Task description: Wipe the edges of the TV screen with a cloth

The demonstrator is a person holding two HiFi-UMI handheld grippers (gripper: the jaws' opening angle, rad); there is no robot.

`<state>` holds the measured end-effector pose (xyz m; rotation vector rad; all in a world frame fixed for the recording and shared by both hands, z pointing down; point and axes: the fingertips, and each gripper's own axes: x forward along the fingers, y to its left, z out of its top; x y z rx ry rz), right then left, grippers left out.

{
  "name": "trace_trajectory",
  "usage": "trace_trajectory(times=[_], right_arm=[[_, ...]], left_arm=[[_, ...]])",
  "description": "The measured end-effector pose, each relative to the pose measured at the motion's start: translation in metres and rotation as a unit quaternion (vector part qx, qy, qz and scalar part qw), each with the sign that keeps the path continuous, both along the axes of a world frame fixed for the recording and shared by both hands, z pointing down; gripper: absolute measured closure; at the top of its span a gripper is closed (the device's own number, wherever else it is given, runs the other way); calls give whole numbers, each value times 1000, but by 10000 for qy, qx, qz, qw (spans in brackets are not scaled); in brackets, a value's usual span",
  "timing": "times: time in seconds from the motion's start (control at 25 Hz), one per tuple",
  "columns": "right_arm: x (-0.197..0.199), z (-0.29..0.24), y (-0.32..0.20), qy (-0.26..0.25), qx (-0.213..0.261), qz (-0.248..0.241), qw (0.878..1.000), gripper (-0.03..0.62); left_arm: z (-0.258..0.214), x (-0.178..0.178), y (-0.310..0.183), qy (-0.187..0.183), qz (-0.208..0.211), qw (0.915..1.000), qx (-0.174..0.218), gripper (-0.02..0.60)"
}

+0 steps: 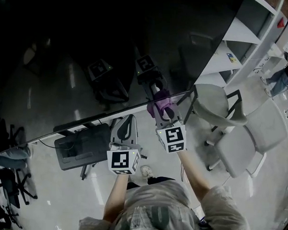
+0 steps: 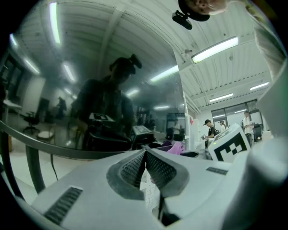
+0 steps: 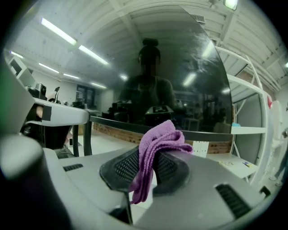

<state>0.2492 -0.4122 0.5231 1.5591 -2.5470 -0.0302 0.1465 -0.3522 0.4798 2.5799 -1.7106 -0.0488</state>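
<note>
Head view looks steeply down on the TV screen (image 1: pixel 89 49), a big dark glossy panel filling the picture from 9 o'clock round to 1 o'clock. Its lower edge runs as a slanted line through the middle. White shelves (image 1: pixel 250 31) stand at 2 o'clock and two grey chairs (image 1: pixel 215 103) sit at 3 o'clock, well clear of the work.

The right gripper (image 1: pixel 159 108) reaches toward 12 o'clock with its tip at that lower edge, just toward 1 o'clock of the picture's centre. Its jaws are pinched on a folded purple cloth (image 1: pixel 161 99). A bunched wad stands proud of the tips, so fabric rather than plastic would meet the frame, and a loose tail hangs below. The cloth overlaps the edge line and seems to rest on it, though actual contact cannot be confirmed. In the right gripper view the cloth (image 3: pixel 159 137) rises toward 12 o'clock across the dark bezel.

The left gripper (image 1: pixel 127 121) hangs at 7 o'clock of the right one, short of the edge. Its ribbed pads (image 2: pixel 155 168) are pressed together on nothing, so it is probably idle while one tool wipes
</note>
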Motion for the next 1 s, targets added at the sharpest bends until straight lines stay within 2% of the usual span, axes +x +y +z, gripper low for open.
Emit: trace_trajectory(times=[0.24, 0.44, 0.6, 0.72, 1.0], right_arm=[[-65, -2, 12, -67, -61, -384, 9992, 531], [-77, 1, 18, -110, -167, -572, 9982, 531], [-133, 5, 30, -53, -175, -828, 9964, 531], [-184, 4, 45, -12, -201, -926, 9955, 531], [-268, 4, 70, 131, -214, -952, 9951, 531]], left_arm=[[-2, -60, 17, -26, -722, 9974, -17, 566], [-7, -91, 31, -33, -1276, 9918, 19, 566], [-8, -152, 49, 20, -1664, 9860, 85, 566], [-13, -202, 69, 76, -1805, 9834, 160, 566], [-19, -294, 103, 49, -1916, 9813, 165, 566]])
